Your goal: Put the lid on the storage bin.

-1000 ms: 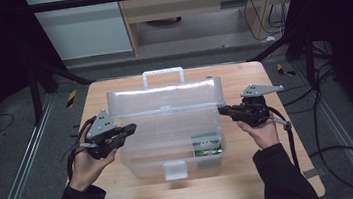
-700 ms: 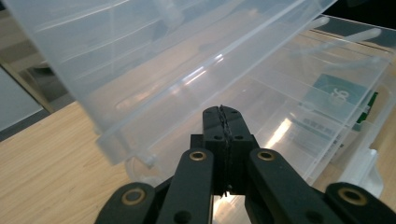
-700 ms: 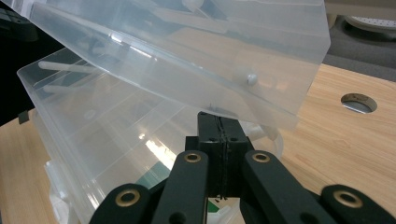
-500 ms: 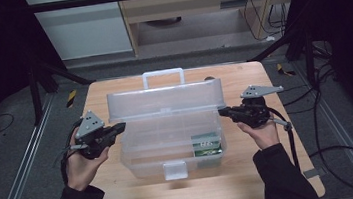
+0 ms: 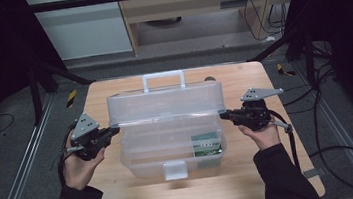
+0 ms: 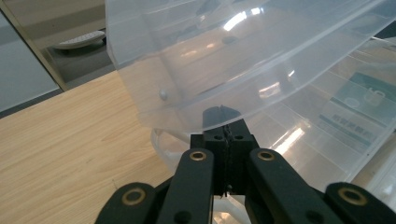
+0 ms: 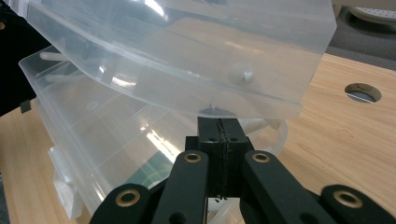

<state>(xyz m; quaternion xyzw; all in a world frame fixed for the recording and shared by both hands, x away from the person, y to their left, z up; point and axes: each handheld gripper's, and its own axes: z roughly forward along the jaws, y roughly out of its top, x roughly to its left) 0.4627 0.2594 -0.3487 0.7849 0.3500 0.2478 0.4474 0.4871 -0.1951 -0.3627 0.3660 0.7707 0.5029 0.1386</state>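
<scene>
A: Comparing the views, what does each give you?

B: The high view gives you the layout: the clear plastic box (image 5: 172,145) sits at the centre of the wooden table (image 5: 254,181), lid (image 5: 165,103) raised and propped part-way, carry handle (image 5: 163,79) on the far side, front latch (image 5: 175,170) toward you. A green packet (image 5: 206,144) lies inside at the box's right end. The left gripper view adds the lid's left end wall with its hinge stud (image 6: 163,94). The right gripper view adds the opposite stud (image 7: 246,74) and a round hole in the tabletop (image 7: 363,92).

A: State of the tongs?

B: Your left gripper (image 5: 112,131) and right gripper (image 5: 224,115) both have their jaws fully together, nothing clamped. Each tip sits under a lower end corner of the lid; contact cannot be confirmed.

A: Orientation?

B: The box's long axis runs left to right across the table, the opening facing up and toward you.

A: Surroundings?

B: Light wood tabletop, grey floor with rails either side, dark frame posts, cables trailing at right, cabinets beyond.
</scene>
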